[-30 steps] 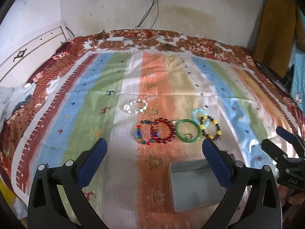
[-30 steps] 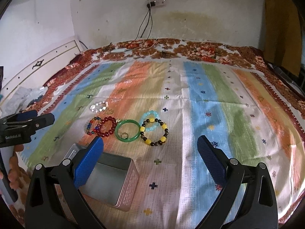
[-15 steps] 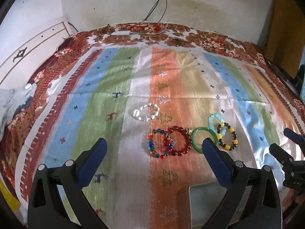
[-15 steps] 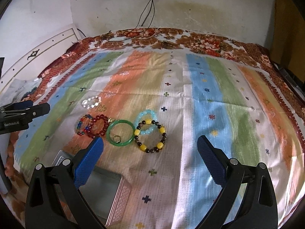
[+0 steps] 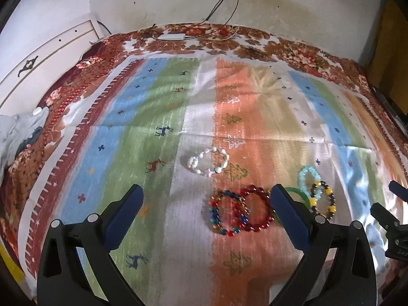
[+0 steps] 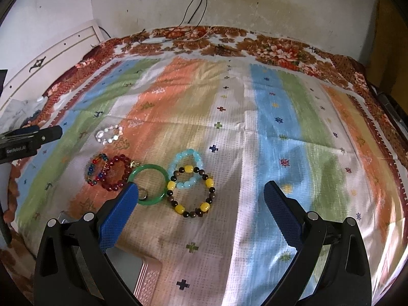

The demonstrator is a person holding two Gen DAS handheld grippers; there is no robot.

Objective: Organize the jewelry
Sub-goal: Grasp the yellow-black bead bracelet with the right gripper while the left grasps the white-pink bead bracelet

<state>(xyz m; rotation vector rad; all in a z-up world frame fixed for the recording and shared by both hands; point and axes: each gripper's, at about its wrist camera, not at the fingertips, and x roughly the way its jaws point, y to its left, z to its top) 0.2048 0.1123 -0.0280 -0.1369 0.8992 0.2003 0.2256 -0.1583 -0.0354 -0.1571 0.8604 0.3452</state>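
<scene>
Both grippers, left (image 5: 206, 209) and right (image 6: 201, 199), jaws spread empty, have been brought closer over the bracelets around the green bangle (image 6: 150, 185), so picking is judged imminent.

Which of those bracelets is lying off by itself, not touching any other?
The white pearly bracelet. It sits alone on the blanket, farther back, while the multicoloured, red, green, pale blue and yellow-and-brown ones overlap in a row.

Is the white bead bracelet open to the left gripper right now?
Probably yes: the white bead bracelet lies alone on the cloth ahead of the open left gripper, apart from the other bracelets.
</scene>
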